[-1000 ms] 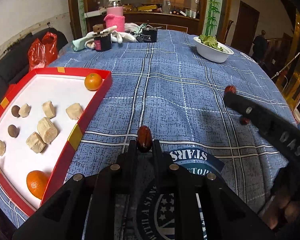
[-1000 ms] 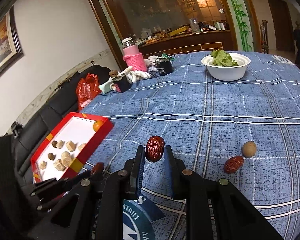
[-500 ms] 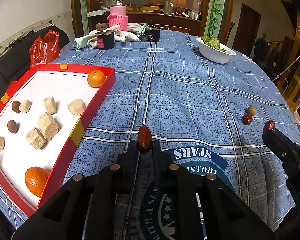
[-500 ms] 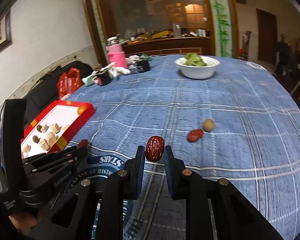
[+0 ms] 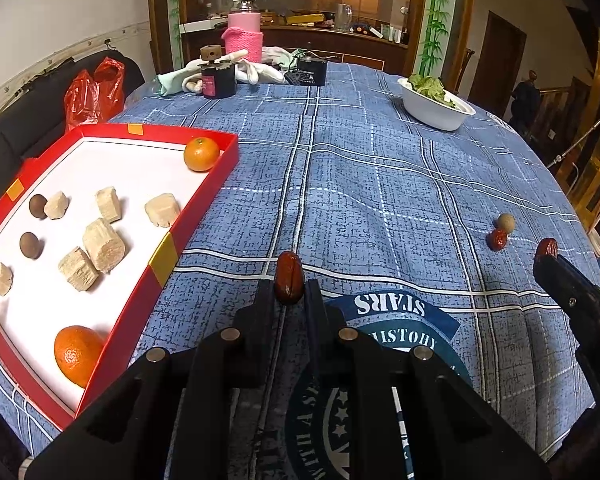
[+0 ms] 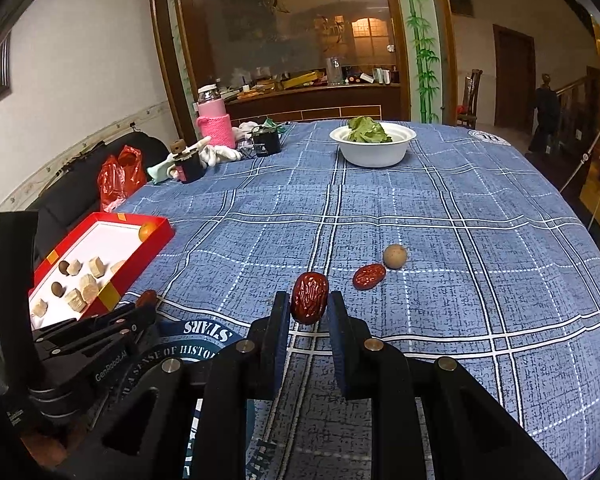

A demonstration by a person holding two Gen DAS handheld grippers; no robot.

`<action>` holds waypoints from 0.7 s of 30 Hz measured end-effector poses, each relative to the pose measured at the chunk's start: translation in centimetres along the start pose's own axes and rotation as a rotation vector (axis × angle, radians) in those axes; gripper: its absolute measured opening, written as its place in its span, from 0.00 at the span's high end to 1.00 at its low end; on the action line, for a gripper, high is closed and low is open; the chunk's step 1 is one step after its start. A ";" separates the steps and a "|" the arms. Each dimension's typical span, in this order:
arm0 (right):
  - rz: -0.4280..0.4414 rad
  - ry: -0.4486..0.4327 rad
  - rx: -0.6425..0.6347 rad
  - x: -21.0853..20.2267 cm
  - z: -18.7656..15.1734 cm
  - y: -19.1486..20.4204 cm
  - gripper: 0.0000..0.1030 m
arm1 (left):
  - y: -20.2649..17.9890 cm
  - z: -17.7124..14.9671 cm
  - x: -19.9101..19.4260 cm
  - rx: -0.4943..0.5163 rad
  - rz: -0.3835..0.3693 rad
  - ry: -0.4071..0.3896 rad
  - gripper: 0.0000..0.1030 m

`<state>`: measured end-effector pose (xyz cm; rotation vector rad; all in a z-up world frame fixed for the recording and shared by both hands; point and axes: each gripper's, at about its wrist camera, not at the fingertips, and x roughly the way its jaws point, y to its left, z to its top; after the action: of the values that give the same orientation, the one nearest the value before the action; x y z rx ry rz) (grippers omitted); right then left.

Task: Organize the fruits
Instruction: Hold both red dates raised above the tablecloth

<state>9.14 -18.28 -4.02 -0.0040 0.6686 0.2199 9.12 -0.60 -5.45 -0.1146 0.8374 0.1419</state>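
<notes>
The left gripper (image 5: 288, 292) has its jaws pinching a smooth red date (image 5: 288, 282) at their tips, the fruit standing upright and poking out above the fingertips, lifted over the blue plaid tablecloth (image 5: 360, 184) of the table. The right gripper (image 6: 309, 312) likewise has its jaws clamped on a wrinkled red date (image 6: 309, 298), held upright between the two pads near their ends.

Just left of the left gripper lies the red tray (image 5: 196, 216) with a white floor. In it sit two oranges, one in the far corner (image 5: 201, 154) and one near the front edge (image 5: 78, 354), together with pale cut chunks (image 5: 103, 245) and two small brown round fruits (image 5: 31, 245).

On the cloth ahead of the right gripper, a loose red date (image 6: 369, 276) lies touching or just beside a tan round fruit (image 6: 394, 256), both well apart from the tray. Farther back stands a white bowl of greens (image 6: 373, 150).
</notes>
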 end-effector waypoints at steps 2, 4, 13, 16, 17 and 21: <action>-0.003 -0.001 -0.002 0.0 0.0 0.0 0.81 | 0.0 0.0 0.0 0.001 0.002 0.000 0.88; -0.007 -0.001 -0.005 0.0 0.0 0.0 0.81 | -0.1 0.0 0.0 0.002 0.004 -0.001 0.88; -0.011 0.003 -0.008 0.0 -0.1 0.1 0.81 | -0.1 0.0 0.0 0.001 0.004 0.001 0.88; -0.013 0.005 -0.006 0.0 0.0 0.0 0.81 | -0.1 0.0 0.0 0.001 0.004 0.000 0.88; -0.013 0.007 -0.005 0.1 0.0 0.0 0.81 | -0.1 0.0 0.0 0.000 0.005 -0.001 0.88; -0.016 0.009 -0.001 0.1 0.0 -0.1 0.81 | -0.1 -0.1 -0.1 0.003 0.009 -0.007 0.88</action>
<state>9.23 -18.34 -4.15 -0.0108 0.6771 0.2048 8.99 -0.76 -5.42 -0.1075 0.8314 0.1497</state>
